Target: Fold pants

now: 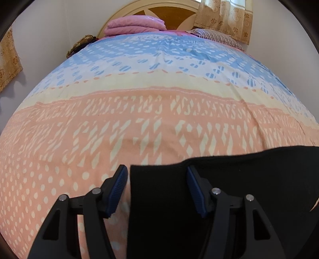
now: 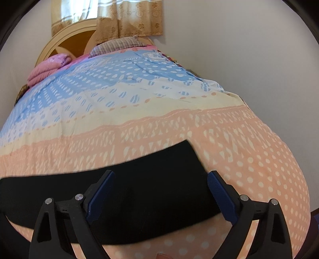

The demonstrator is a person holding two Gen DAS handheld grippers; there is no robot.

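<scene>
Black pants (image 1: 239,179) lie flat on the patterned bedspread (image 1: 139,119), folded into a long band. In the left wrist view my left gripper (image 1: 156,168) hangs over the band's left end. Its jaws are apart and straddle the cloth's corner: the left pad (image 1: 117,189) is just off the edge over the bedspread, the right pad (image 1: 196,193) is above the cloth. In the right wrist view my right gripper (image 2: 161,173) stands wide open over the right end of the pants (image 2: 149,199). Its pads do not press the cloth.
A folded pink blanket (image 1: 135,25) and a striped pillow (image 1: 217,37) lie by the wooden headboard (image 1: 159,12) at the far end. In the right wrist view the bedspread (image 2: 259,159) drops off beside a plain wall (image 2: 239,59). Curtains (image 2: 129,18) hang behind.
</scene>
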